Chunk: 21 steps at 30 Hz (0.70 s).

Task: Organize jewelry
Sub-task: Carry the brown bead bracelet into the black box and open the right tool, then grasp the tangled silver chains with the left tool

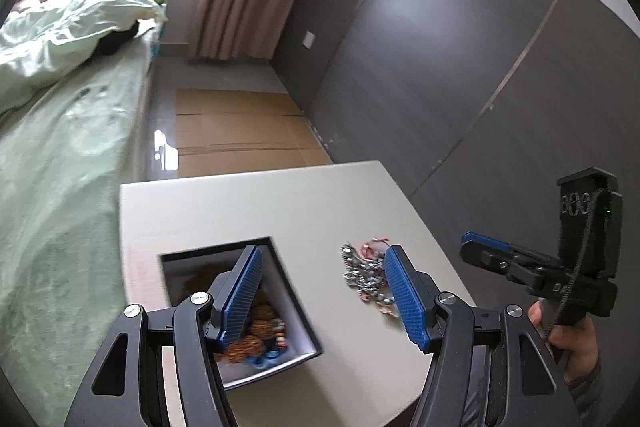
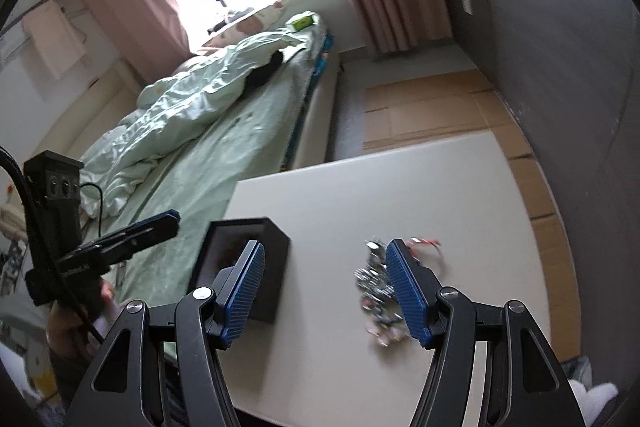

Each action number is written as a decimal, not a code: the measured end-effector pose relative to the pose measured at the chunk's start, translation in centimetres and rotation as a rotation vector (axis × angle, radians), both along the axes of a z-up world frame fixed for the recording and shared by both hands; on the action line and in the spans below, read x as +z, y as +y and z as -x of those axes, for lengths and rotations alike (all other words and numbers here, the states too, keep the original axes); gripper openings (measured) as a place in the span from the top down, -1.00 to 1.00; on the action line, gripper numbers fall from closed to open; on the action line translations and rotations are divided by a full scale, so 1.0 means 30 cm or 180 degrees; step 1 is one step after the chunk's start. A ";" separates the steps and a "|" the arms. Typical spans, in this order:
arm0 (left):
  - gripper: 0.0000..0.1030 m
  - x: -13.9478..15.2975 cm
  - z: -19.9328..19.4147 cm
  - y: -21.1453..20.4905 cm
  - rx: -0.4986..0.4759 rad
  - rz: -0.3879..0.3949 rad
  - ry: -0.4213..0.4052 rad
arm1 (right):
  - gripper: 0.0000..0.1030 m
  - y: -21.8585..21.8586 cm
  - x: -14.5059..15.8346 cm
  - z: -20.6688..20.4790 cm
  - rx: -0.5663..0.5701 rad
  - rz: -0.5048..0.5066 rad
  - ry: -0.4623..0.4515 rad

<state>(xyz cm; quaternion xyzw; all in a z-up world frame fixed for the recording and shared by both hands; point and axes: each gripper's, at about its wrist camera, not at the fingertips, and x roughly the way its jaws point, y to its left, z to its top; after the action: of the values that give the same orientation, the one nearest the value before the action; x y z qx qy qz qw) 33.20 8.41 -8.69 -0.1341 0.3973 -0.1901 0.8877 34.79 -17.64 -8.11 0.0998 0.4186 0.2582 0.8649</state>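
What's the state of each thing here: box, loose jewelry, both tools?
box: open, no lid on it, orange and blue pieces inside
jewelry pile: loose on the table, outside and right of the box
left tool: open, empty, above the table
right tool: open, empty, nothing between the pads

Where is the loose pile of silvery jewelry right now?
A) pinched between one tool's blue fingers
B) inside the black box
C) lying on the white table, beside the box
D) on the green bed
C: the jewelry pile lies on the bare white table, apart from the black box, and both the left gripper and the right gripper stand open with nothing between their fingers.
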 end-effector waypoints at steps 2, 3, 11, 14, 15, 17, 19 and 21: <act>-0.26 -0.004 0.001 -0.035 -0.0079 -0.0051 -0.0020 | -0.23 -0.031 -0.027 0.005 -0.0065 -0.0022 0.0050; -0.26 -0.009 0.000 -0.058 -0.0119 -0.0091 -0.0027 | -0.23 -0.051 -0.046 0.008 -0.0105 -0.0051 0.0083; -0.26 -0.049 -0.030 -0.144 -0.0215 -0.0202 0.0031 | -0.23 -0.143 -0.189 0.013 -0.0246 -0.0288 0.0352; -0.26 -0.058 -0.048 -0.170 -0.0236 -0.0228 0.0043 | -0.23 -0.177 -0.227 0.020 -0.0280 -0.0346 0.0376; -0.26 -0.062 -0.055 -0.181 -0.0249 -0.0239 0.0056 | -0.23 -0.189 -0.239 0.020 -0.0284 -0.0376 0.0371; -0.26 -0.076 -0.074 -0.202 -0.0272 -0.0268 0.0099 | -0.23 -0.204 -0.254 0.023 -0.0288 -0.0408 0.0358; -0.26 -0.096 -0.102 -0.231 -0.0298 -0.0316 0.0170 | -0.23 -0.217 -0.276 0.024 -0.0293 -0.0436 0.0340; -0.26 -0.113 -0.126 -0.258 -0.0317 -0.0366 0.0222 | -0.23 -0.224 -0.297 0.020 -0.0312 -0.0468 0.0327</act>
<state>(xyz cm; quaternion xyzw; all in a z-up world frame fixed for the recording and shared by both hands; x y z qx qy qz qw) 36.97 0.66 -12.07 -0.0695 0.4444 -0.2061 0.8690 34.19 -24.35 -17.01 0.1965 0.4369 0.2402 0.8442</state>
